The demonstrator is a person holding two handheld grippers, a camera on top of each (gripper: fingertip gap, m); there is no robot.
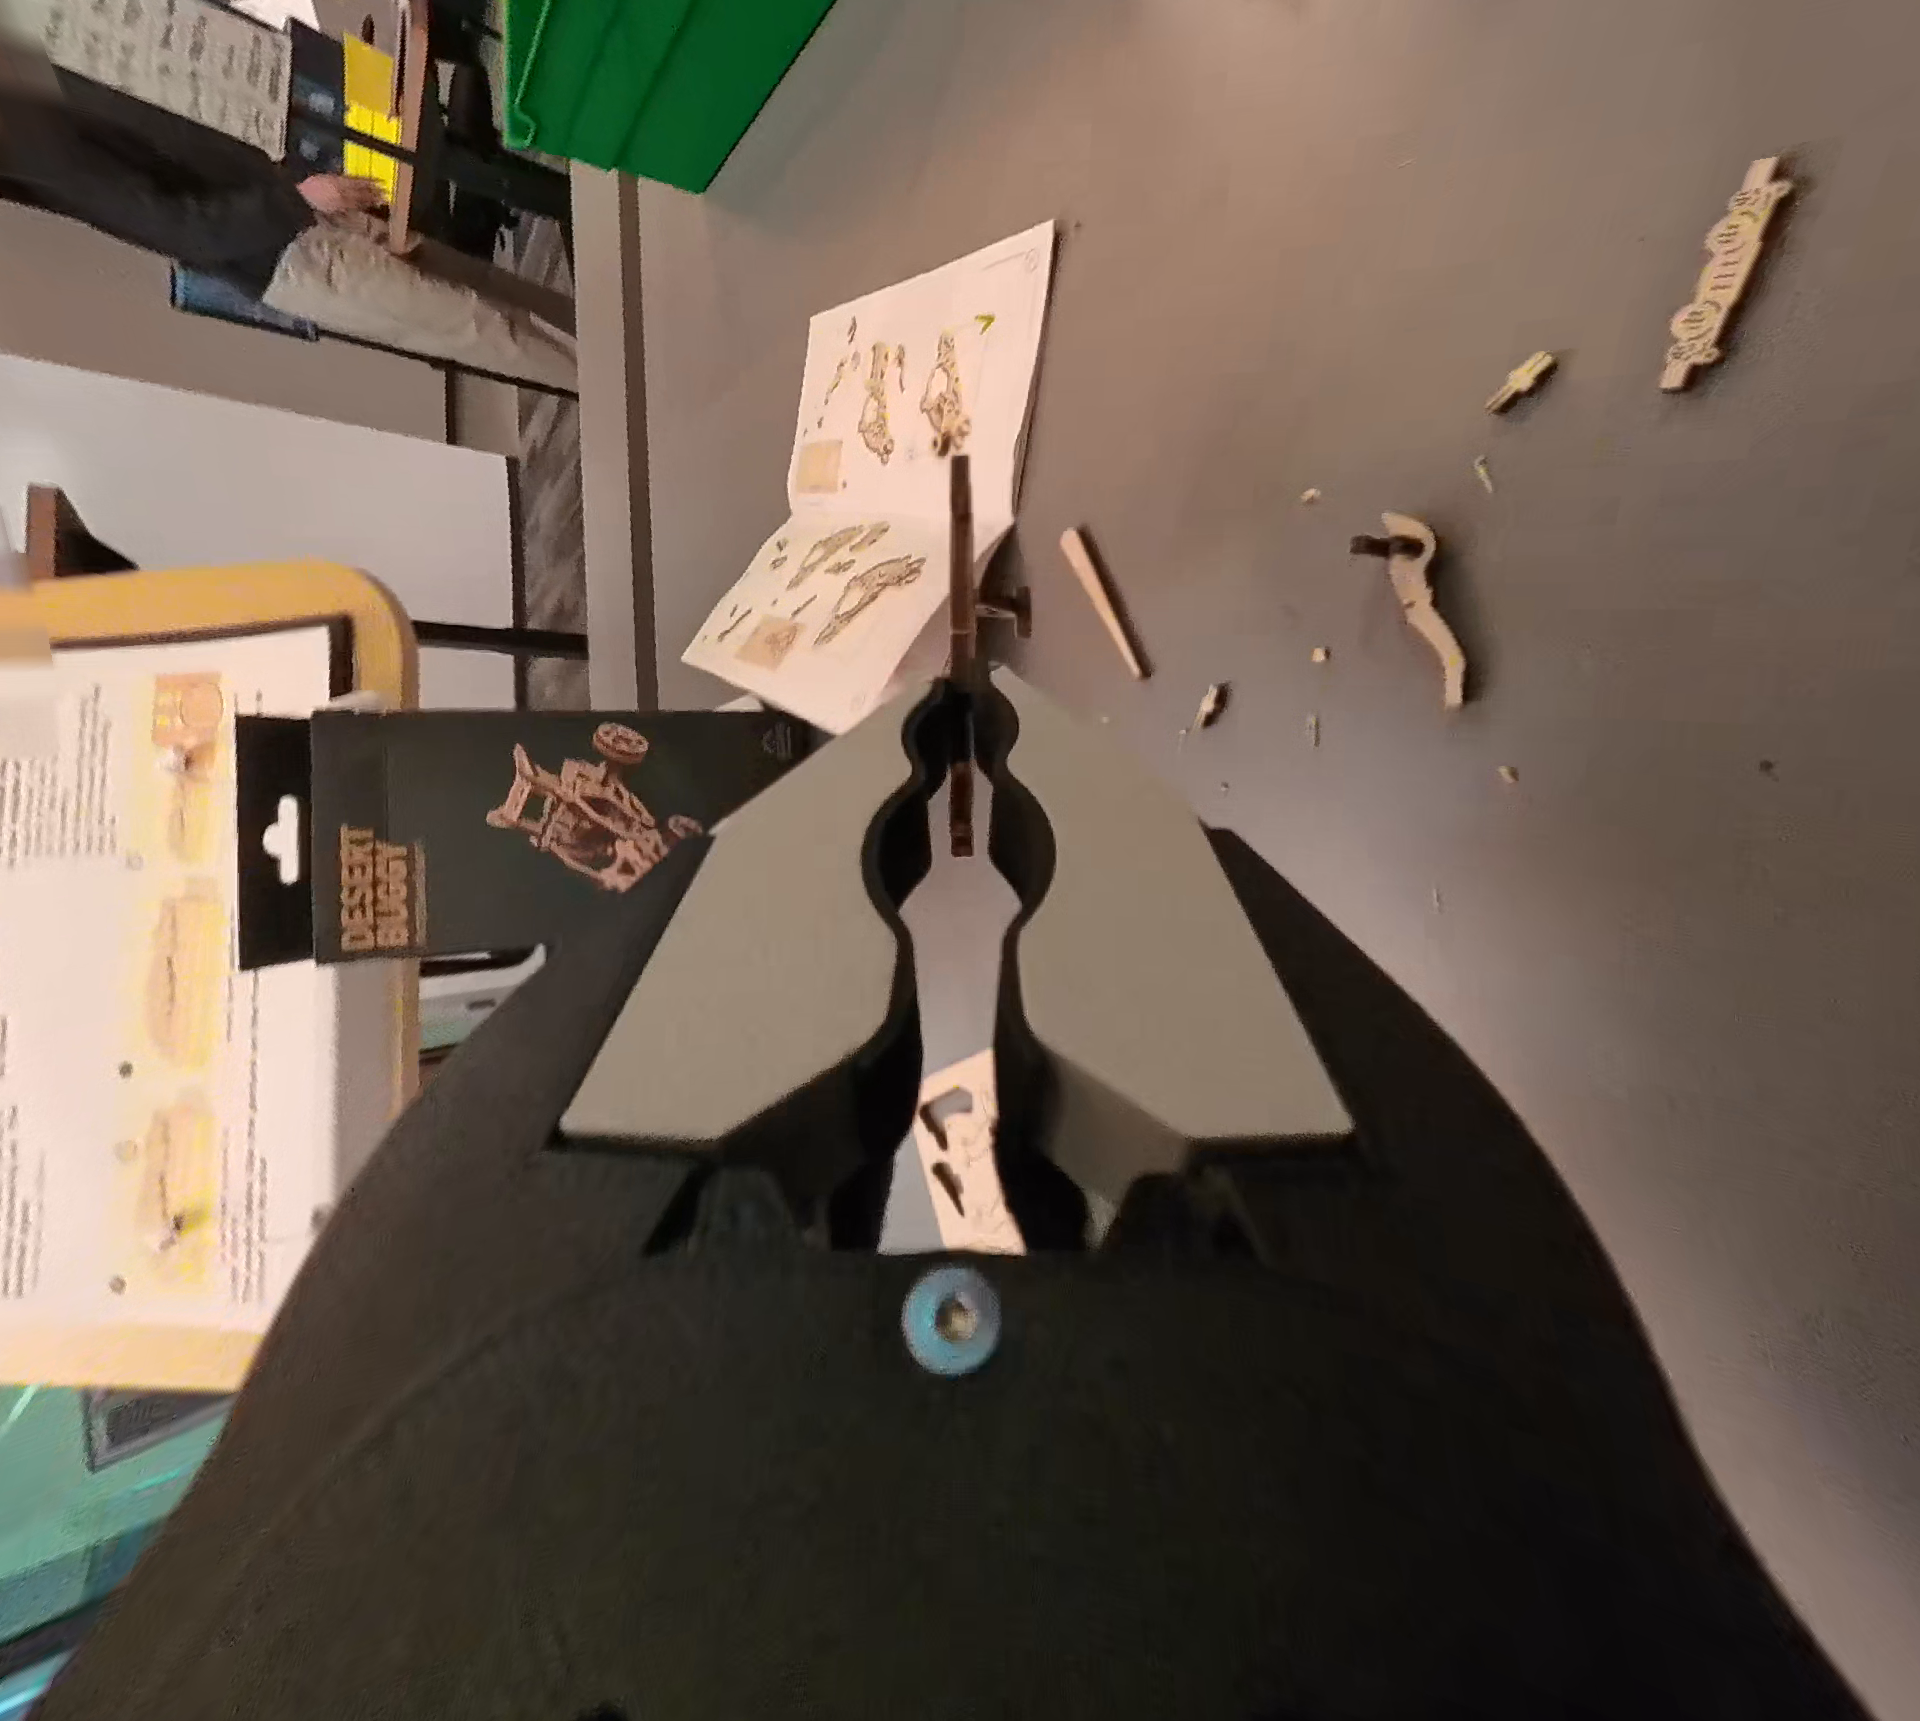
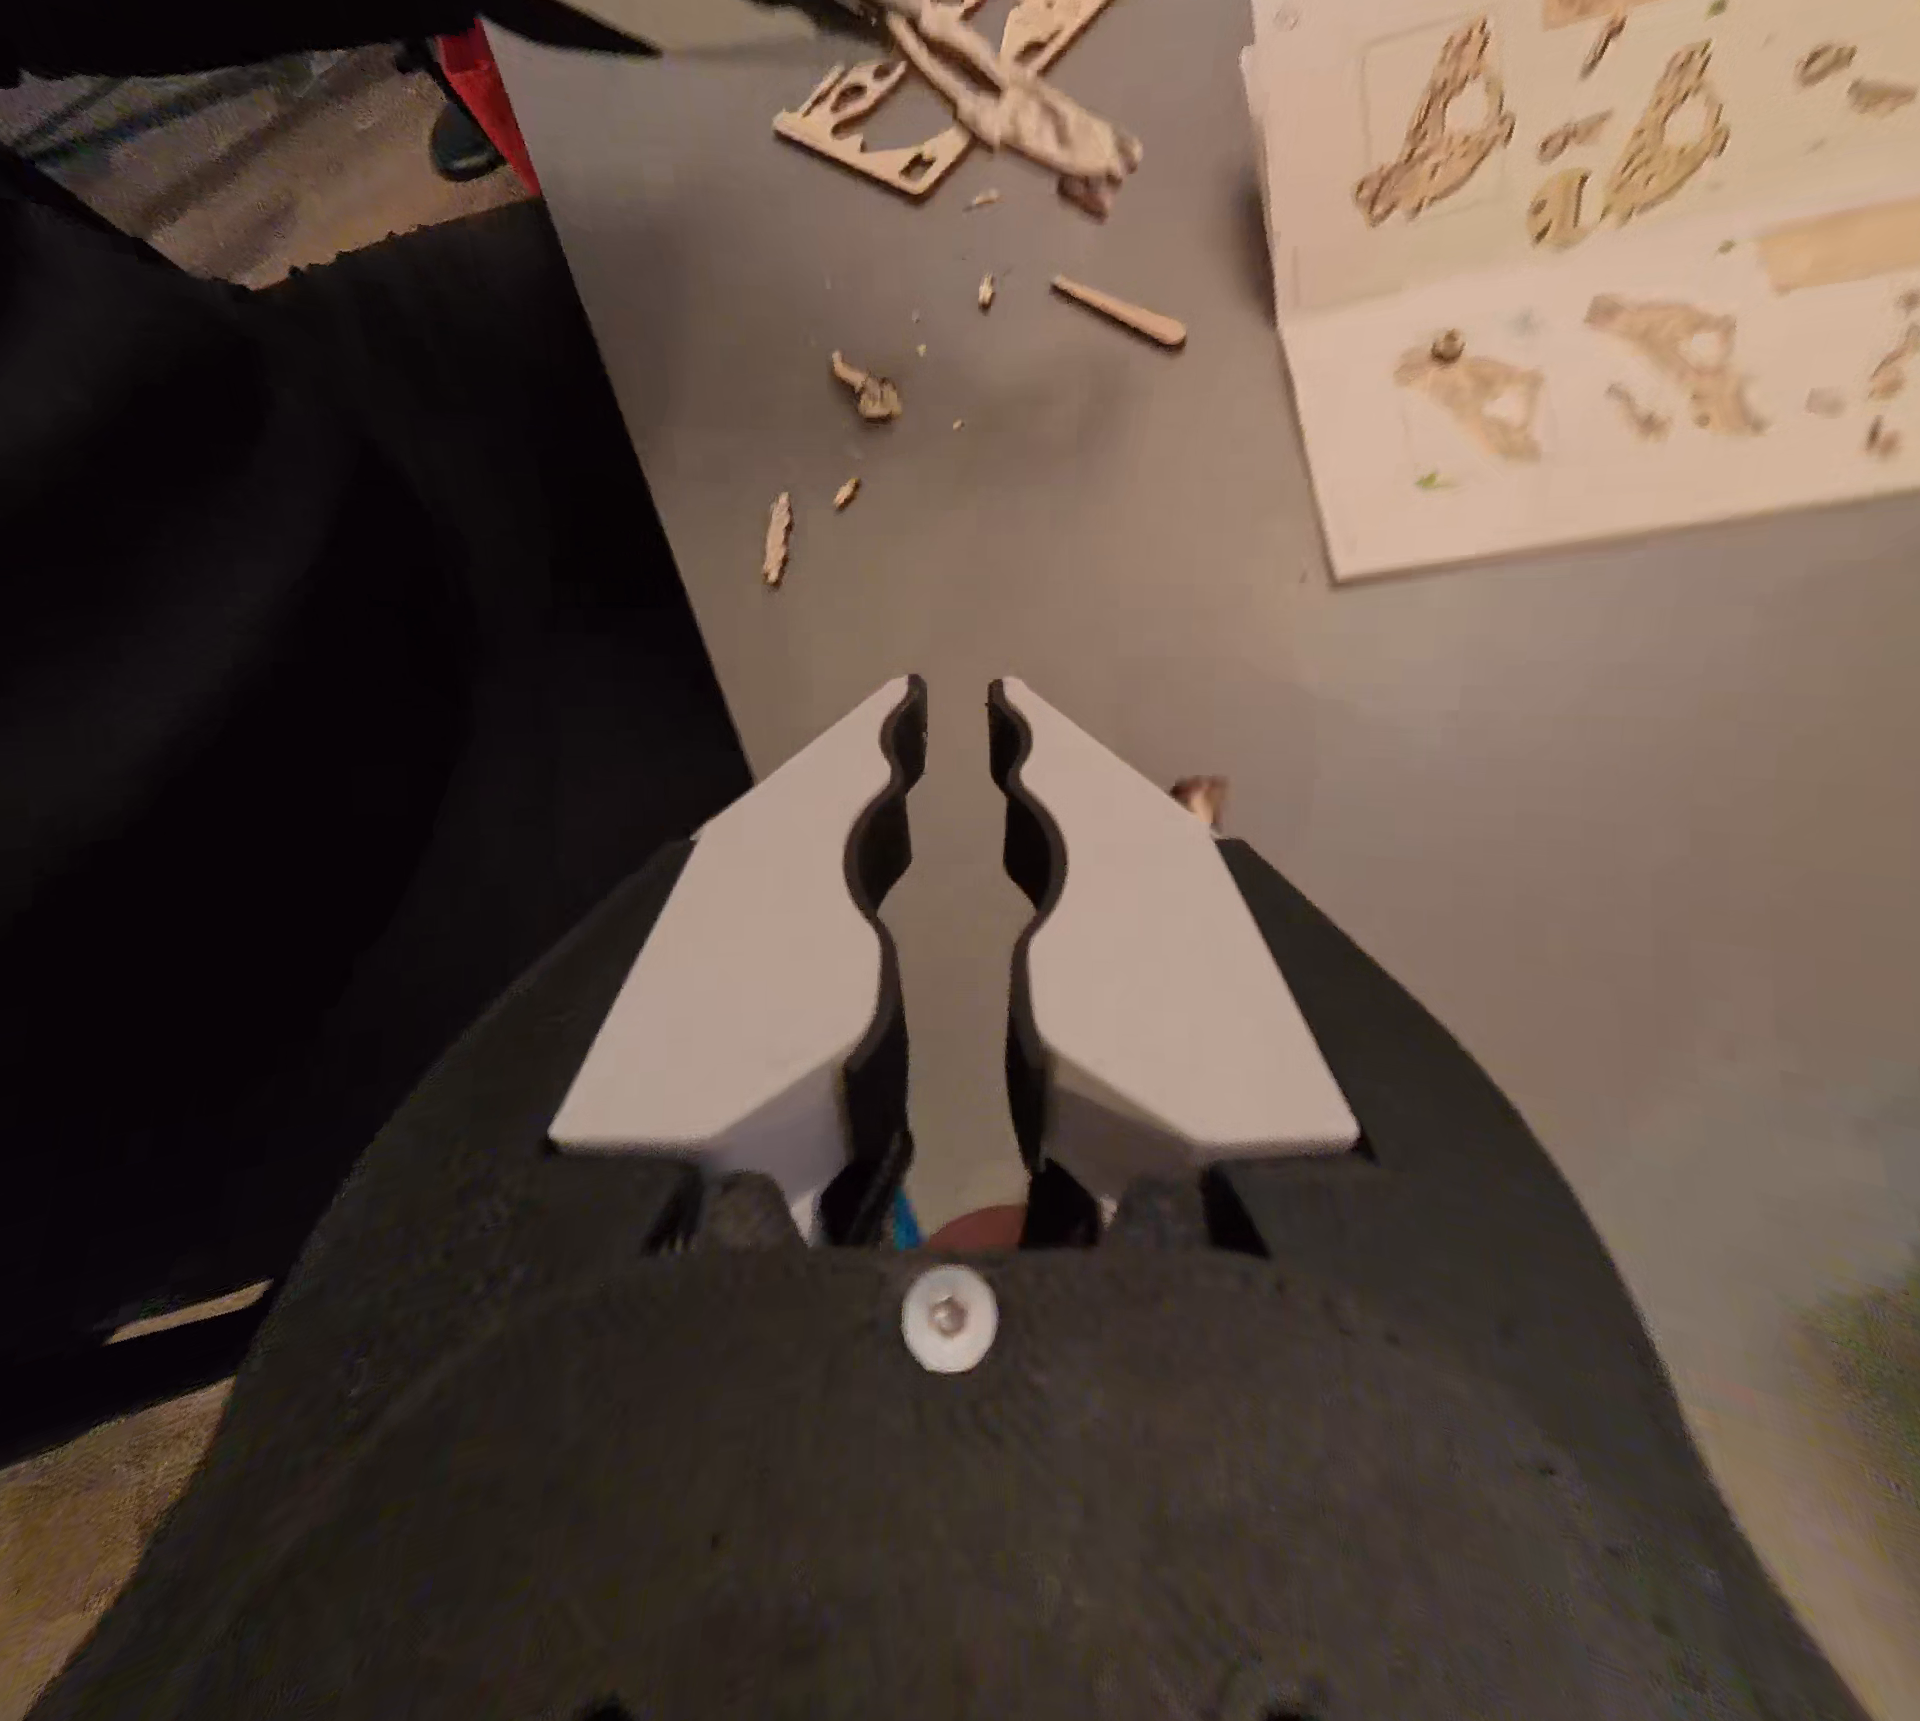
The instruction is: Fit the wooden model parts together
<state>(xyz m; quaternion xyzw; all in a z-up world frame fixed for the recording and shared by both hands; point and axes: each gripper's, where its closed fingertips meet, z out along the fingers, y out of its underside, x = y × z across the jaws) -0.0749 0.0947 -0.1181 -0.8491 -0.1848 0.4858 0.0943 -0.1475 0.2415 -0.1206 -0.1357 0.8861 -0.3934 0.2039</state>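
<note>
Left wrist view shows my left gripper [image 1: 961, 695] pinching a thin flat wooden model part [image 1: 961, 570] edge-on with a small peg already through it, while my right gripper [image 2: 956, 695] hangs spread and empty, loose wooden pieces [image 2: 868, 393] unfitted.

Printed lettering stands on the black model-kit box [image 1: 540, 830] under its buggy picture. Text lines on the white sheet [image 1: 156, 975] beside it, and on the instruction booklet [image 2: 1590, 217], are too blurred to read.
</note>
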